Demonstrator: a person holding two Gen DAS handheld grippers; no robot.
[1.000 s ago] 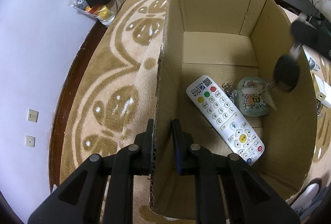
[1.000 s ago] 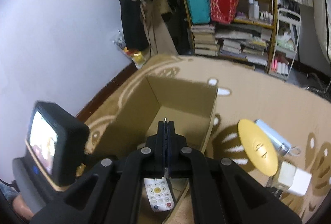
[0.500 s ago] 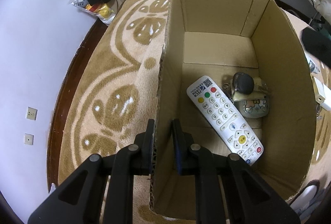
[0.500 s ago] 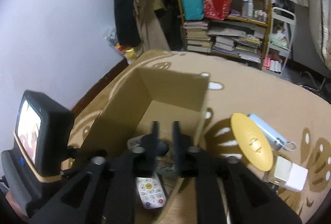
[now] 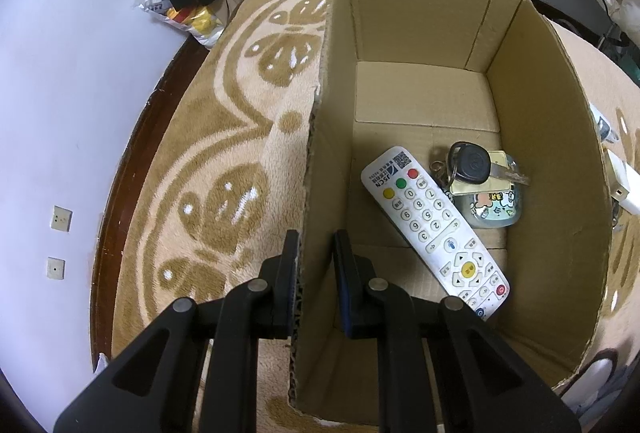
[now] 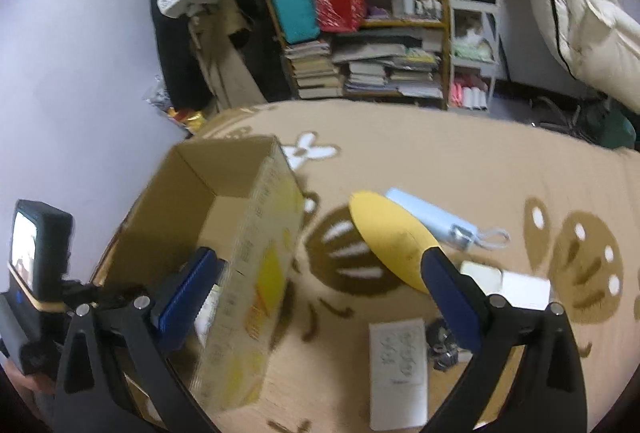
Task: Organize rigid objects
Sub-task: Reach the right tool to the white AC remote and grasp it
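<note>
A: Now, left tool (image 5: 316, 265)?
B: Clamped on box (image 5: 424, 13) wall; remote (image 5: 434, 229) and key fob (image 5: 470, 163) inside, ahead-right.
A: Right tool (image 6: 320, 293)?
B: Spread wide, empty; yellow disc (image 6: 390, 237) just ahead.

Both tools are matte black plastic with angular, triangular-cutout arms joined by round silver rivets. The left gripper (image 5: 316, 277) has two such rivets on each side and narrow black fingers (image 5: 289, 265) whose inner faces carry dark blue pads. The right gripper (image 6: 320, 293) has long flat fingers (image 6: 450, 297) faced with ribbed blue pads. At the far left of the right view, a black camera unit (image 6: 38, 249) with a lit screen sits on the left tool.
</note>
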